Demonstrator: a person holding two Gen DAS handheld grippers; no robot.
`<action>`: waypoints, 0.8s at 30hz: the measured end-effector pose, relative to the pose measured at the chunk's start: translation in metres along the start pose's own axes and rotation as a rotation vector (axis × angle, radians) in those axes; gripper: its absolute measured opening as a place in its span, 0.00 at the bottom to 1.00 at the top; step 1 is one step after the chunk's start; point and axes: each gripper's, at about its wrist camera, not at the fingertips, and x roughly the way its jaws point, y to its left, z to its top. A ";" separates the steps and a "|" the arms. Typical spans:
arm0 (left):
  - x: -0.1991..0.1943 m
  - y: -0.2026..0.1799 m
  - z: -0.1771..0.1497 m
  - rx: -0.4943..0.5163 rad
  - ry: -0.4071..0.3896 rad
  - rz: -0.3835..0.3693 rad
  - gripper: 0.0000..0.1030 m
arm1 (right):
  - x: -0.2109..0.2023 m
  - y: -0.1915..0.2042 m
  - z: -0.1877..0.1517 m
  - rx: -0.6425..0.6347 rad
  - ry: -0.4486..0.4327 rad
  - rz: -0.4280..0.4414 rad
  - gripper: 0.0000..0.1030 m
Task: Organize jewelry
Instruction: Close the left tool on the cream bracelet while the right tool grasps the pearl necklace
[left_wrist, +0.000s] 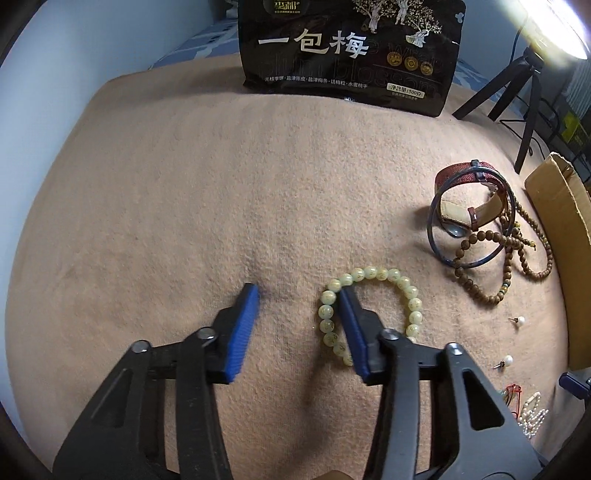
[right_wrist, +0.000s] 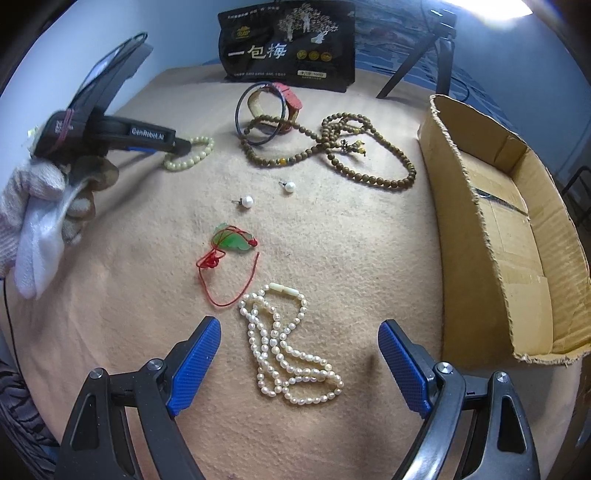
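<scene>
A pale green bead bracelet (left_wrist: 373, 275) lies on the tan blanket. My left gripper (left_wrist: 298, 293) is down at it and open: its right finger (left_wrist: 351, 325) stands inside the loop, the bracelet's left arc lies between the jaws, and the left pad is well clear of the beads. In the right wrist view the same gripper (right_wrist: 177, 144), held by a gloved hand (right_wrist: 33, 192), reaches the bracelet (right_wrist: 190, 153). My right gripper (right_wrist: 299, 325) hangs open over a white pearl necklace (right_wrist: 288, 350), whose upper strands lie between its fingers, untouched.
A brown bead necklace (right_wrist: 332, 147), a dark bangle (right_wrist: 258, 114) and a watch (right_wrist: 290, 101) lie at the back. Two pearl earrings (right_wrist: 246, 201) and a green pendant on red cord (right_wrist: 232, 242) sit mid-blanket. An open cardboard box (right_wrist: 517, 229) stands right, a black snack bag (right_wrist: 288, 44) behind.
</scene>
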 end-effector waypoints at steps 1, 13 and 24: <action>0.000 0.000 0.000 0.002 -0.006 0.005 0.35 | 0.002 0.001 0.000 -0.009 0.007 -0.010 0.86; -0.004 0.004 0.002 -0.046 0.000 -0.051 0.06 | 0.001 0.012 -0.003 -0.090 0.033 0.008 0.09; -0.032 0.004 -0.002 -0.062 -0.031 -0.095 0.05 | -0.021 0.001 0.000 -0.036 -0.022 0.088 0.01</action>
